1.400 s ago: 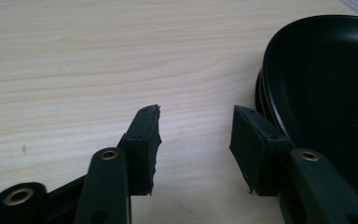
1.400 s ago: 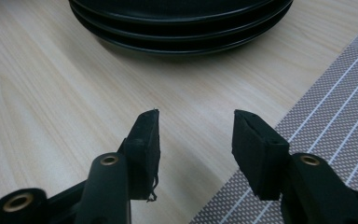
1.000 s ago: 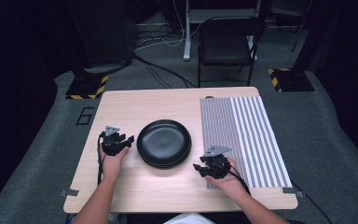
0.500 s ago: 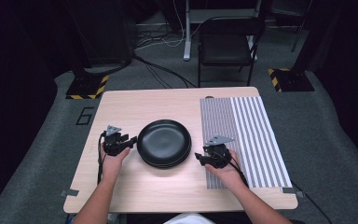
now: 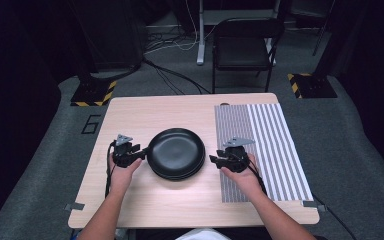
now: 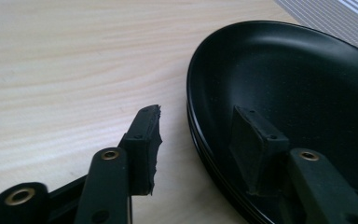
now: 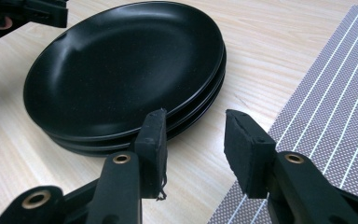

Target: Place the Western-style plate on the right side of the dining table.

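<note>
While our left gripper [image 5: 139, 152] straddles the near-left rim of the stack of black plates [image 5: 176, 153] — one jaw over the top plate's inside, the other outside on the wood, pads not yet pressing as far as we can tell — our right gripper [image 5: 219, 160] hangs just off the stack's right edge. Its jaws have just been closing, yet they stand part open with nothing between them; in the right gripper view the stack lies just ahead of the tips.

We count three plates, nested, sitting around the middle of the tabletop [image 5: 145, 112], a little toward the near edge. One striped placemat [image 5: 265, 145] covers the right side, from near the far edge to near the front edge. Two grippers, one in each hand.

We judge the step to be taking hold of the top plate. Next we would need to pinch the left jaws on that rim alone, keeping the lower pad above the second plate, and bring the right gripper in to steady or lift — probably toward the mat.
</note>
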